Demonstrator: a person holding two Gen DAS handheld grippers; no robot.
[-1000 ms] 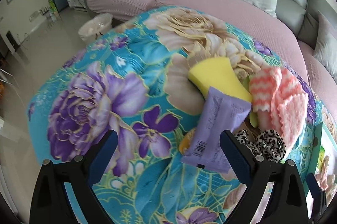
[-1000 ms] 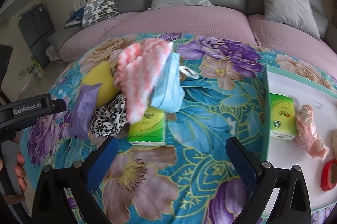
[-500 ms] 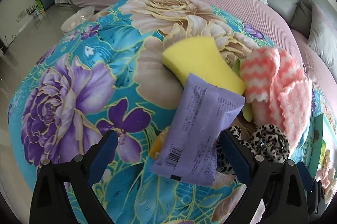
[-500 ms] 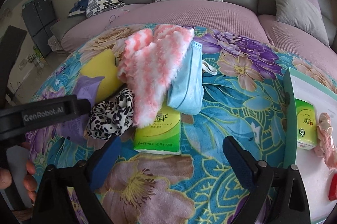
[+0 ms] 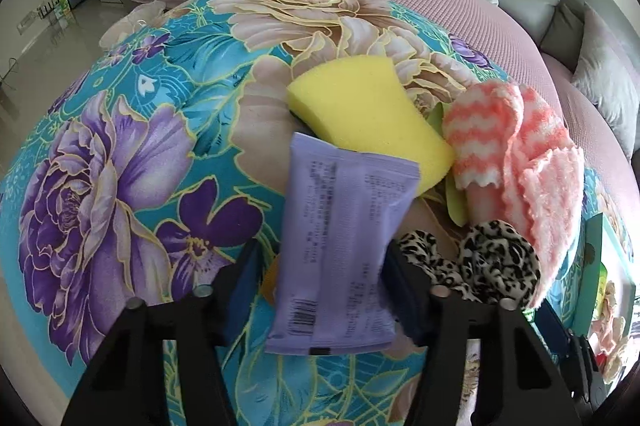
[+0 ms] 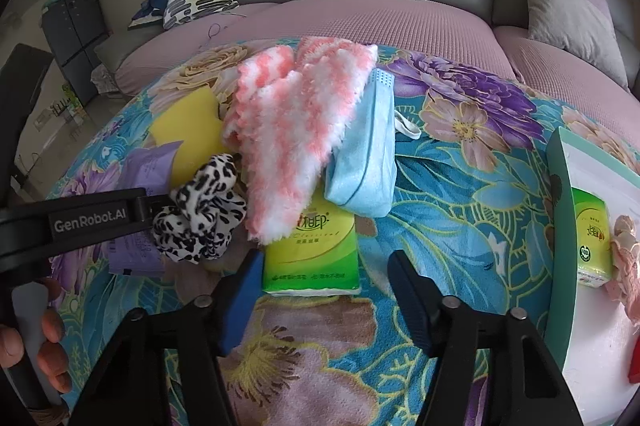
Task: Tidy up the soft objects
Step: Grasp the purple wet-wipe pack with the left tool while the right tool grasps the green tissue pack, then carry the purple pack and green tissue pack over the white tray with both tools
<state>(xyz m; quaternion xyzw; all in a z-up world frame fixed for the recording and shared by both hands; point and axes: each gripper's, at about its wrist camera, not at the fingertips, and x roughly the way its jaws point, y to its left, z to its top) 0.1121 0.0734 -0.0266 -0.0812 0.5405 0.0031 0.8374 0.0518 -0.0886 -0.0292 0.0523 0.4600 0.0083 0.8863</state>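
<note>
A pile of soft things lies on the floral blanket (image 5: 120,154). It holds a yellow sponge (image 5: 360,114), a pink-and-white fluffy cloth (image 5: 516,154), a leopard-print scrunchie (image 5: 480,262) and a light blue mask (image 6: 364,154). A purple wipes pack (image 5: 344,238) leans on the sponge, between the jaws of my left gripper (image 5: 320,278). Those jaws are closing, with a gap still showing at the left pad. My right gripper (image 6: 324,290) straddles the near end of a green tissue pack (image 6: 312,246). Its jaws are closing too, and the right pad stands clear of the pack.
A white tray with a green rim (image 6: 556,226) sits at the right, holding a second green tissue pack (image 6: 592,238) and a pink scrunchie (image 6: 624,258). A grey and mauve sofa (image 6: 360,22) with cushions curves behind. A hand (image 6: 44,338) holds the left gripper's handle.
Both grippers came down closer to the pile. Both pairs of jaws narrowed from wide open, the left around the purple pack and the right around the green tissue pack.
</note>
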